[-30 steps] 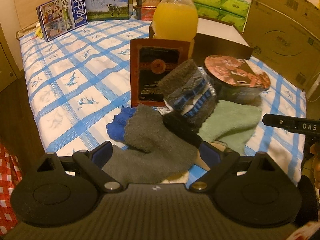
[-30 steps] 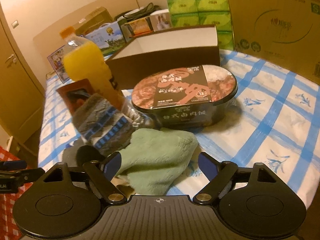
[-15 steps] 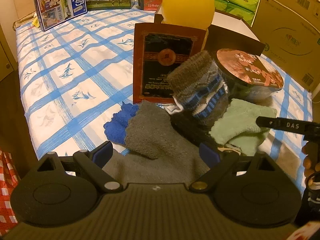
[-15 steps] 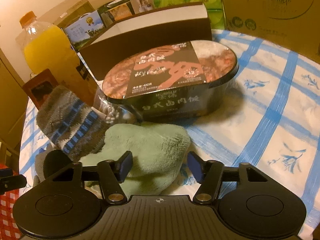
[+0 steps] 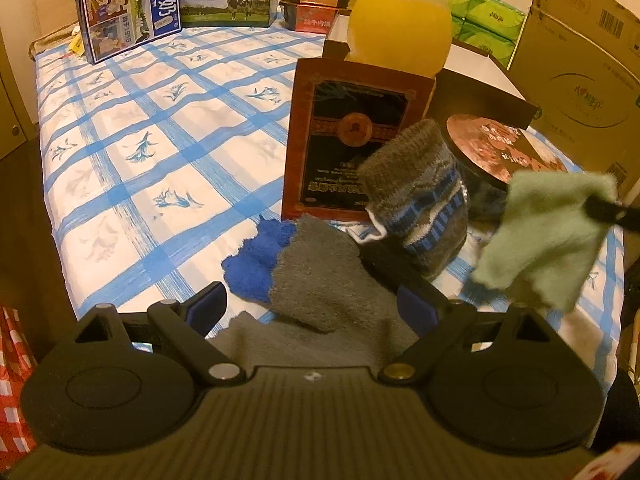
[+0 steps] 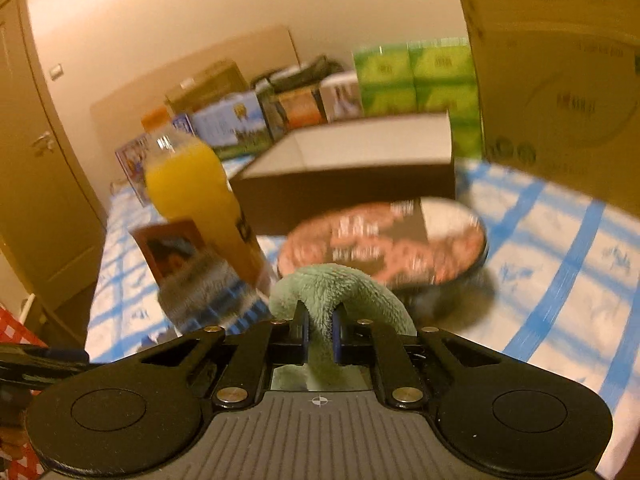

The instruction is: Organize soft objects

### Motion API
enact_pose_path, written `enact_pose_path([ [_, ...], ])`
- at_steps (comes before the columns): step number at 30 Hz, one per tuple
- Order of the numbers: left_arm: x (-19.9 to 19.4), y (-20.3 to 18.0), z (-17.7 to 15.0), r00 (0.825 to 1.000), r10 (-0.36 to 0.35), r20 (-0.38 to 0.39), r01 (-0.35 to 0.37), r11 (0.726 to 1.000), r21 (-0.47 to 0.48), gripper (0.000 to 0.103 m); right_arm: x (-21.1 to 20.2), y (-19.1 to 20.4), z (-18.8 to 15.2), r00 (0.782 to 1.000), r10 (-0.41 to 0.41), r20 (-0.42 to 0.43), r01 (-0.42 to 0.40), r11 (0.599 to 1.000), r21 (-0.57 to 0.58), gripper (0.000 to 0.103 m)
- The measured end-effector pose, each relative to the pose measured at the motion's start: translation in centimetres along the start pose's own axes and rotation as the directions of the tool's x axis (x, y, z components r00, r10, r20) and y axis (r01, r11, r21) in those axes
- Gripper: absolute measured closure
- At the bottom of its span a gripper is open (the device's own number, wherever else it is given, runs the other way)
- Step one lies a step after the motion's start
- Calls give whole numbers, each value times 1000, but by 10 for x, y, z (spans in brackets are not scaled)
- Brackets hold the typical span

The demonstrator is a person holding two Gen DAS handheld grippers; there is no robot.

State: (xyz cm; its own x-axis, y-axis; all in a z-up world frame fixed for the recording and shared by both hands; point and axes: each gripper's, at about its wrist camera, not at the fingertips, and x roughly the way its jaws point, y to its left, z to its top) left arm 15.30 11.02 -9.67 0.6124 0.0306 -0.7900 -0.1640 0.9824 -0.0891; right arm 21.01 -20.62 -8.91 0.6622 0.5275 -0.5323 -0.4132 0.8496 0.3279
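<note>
My right gripper [image 6: 320, 332] is closing, and its pads press on a fold of the fluffy green cloth [image 6: 332, 284]. In the left wrist view that green cloth [image 5: 548, 232] hangs in the air off the table, pinched at its right edge by the right gripper's tip [image 5: 604, 210]. My left gripper [image 5: 312, 304] stands open and low over a grey cloth [image 5: 324, 276], touching nothing. A blue cloth [image 5: 256, 264] lies under the grey one's left edge. A grey sock with blue stripes [image 5: 420, 200] stands bunched over a dark item just behind.
On the blue-checked tablecloth [image 5: 160, 152] stand a brown packet [image 5: 352, 140], an orange juice bottle [image 5: 400, 28], a lidded food bowl [image 5: 492, 148] and an open brown box [image 5: 480, 88]. Milk cartons [image 5: 128, 12], green tissue packs [image 5: 488, 20] and a cardboard carton [image 5: 580, 60] line the back and right.
The right gripper has shut on the green cloth and lifted it off the table. The left gripper has come a little closer to the pile, still open.
</note>
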Motion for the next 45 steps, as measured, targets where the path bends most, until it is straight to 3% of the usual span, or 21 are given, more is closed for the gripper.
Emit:
enact_pose_path([
  [13, 20, 17, 28, 998, -56, 31, 51, 988, 149, 26, -7, 23, 34, 998, -63, 21, 63, 998, 4, 92],
  [23, 53, 35, 67, 981, -189, 35, 168, 933, 318, 36, 25, 44, 59, 994, -108, 14, 108, 994, 15, 92],
  [30, 74, 38, 86, 954, -299, 13, 269, 875, 402, 42, 51, 51, 70, 990, -142, -17, 142, 989, 34, 92],
  [35, 85, 39, 99, 922, -388, 15, 344, 835, 430, 44, 58, 55, 72, 989, -149, -21, 150, 988, 34, 92],
  [37, 90, 37, 102, 917, -400, 9, 353, 820, 451, 52, 58, 53, 71, 988, -151, -26, 152, 987, 42, 92],
  [39, 95, 37, 105, 908, -418, -5, 373, 806, 460, 68, 58, 51, 70, 988, -152, -30, 153, 987, 51, 92],
  [43, 96, 38, 106, 904, -427, 2, 374, 793, 481, 77, 57, 47, 69, 987, -159, -37, 161, 985, 63, 92],
  [45, 95, 40, 107, 902, -432, 14, 372, 792, 485, 87, 57, 46, 69, 986, -162, -38, 164, 984, 65, 92],
])
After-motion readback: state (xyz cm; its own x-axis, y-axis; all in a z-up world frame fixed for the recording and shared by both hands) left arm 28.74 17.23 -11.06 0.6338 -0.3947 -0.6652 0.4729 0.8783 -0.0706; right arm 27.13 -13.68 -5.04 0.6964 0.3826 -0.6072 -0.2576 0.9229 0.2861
